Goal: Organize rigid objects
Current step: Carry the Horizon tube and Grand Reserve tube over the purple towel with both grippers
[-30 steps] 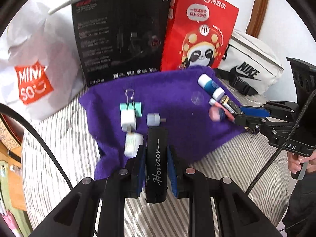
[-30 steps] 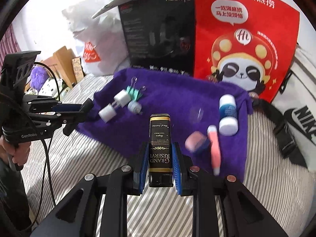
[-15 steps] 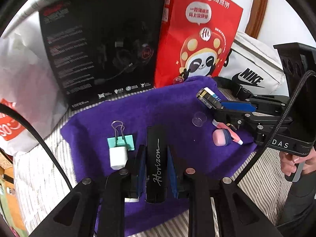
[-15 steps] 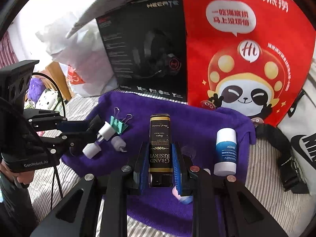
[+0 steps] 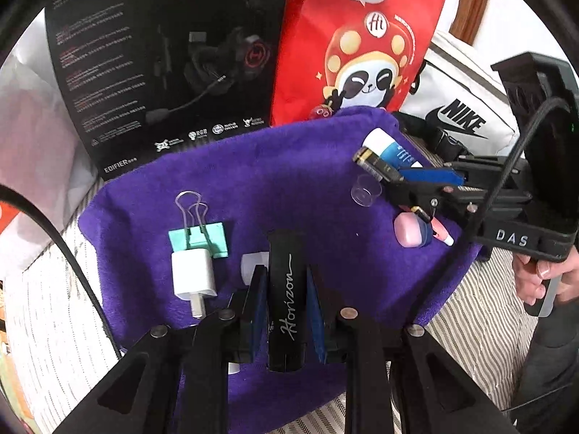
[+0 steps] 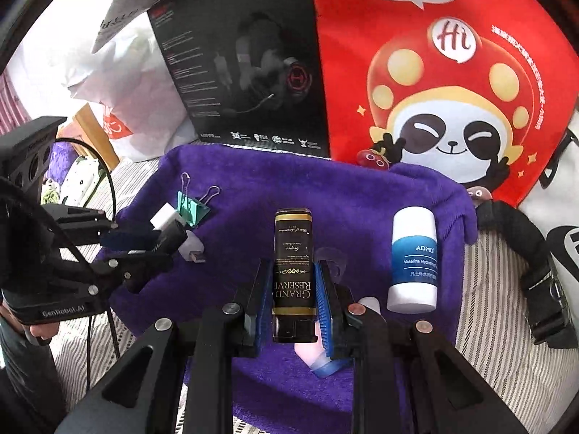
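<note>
Both held boxes nearer backdrop now.

Striped bedding (image 5: 481, 329) below a white wall (image 5: 521, 18).

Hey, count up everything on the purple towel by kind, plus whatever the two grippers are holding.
Black bars: 2, the Horizon bar in the left gripper, the Grand Reserve bar in the right gripper
Green binder clip: 1
White plug adapters: 2 in view
Blue-and-white tube: 1
Clear cup: 1
Pink-and-blue case: 1
Pink pen: 1
Total: 9
</note>
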The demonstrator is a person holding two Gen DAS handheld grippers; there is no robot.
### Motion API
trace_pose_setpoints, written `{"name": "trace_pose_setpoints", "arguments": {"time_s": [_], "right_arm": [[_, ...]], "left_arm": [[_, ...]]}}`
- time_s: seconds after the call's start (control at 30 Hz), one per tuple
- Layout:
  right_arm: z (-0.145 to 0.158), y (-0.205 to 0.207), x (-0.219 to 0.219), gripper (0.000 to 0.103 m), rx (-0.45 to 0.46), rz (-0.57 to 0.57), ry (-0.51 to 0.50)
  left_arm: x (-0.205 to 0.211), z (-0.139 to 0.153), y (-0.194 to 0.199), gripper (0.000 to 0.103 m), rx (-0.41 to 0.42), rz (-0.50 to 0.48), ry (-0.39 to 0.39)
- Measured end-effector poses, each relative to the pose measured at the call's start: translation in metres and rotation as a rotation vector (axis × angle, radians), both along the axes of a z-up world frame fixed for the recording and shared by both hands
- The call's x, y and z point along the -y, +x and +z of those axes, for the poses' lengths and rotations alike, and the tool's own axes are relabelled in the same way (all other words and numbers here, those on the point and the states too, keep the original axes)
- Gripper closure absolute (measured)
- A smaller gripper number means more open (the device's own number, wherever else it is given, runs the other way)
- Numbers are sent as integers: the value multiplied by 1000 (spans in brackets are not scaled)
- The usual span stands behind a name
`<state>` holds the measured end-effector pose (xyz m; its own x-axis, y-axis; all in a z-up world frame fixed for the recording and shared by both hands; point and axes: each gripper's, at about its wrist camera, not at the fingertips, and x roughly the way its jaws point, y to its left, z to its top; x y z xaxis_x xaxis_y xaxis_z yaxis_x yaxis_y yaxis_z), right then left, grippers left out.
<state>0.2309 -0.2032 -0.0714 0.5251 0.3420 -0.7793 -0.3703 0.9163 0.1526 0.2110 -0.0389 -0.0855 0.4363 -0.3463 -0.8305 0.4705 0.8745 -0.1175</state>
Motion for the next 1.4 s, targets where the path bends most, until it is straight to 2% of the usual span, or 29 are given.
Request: {"name": "trace_pose_setpoints", "arguments": {"time_s": [0.5,0.73,0.93,1.4], "right_arm": [[2,0,14,80,8,-25,22],[-1,0,9,80,0,-10,17],[-5,0,0,80,-10,12,10],[-8,2,-3,80,-18,15,2]], "left_arm": [[25,-19,-4,82,-42,-74,32],[24,-29,1,82,-65,-60,48],[20,-30,3,82,-76,-58,26],[25,-30,2,81,-76,-68,49]]}}
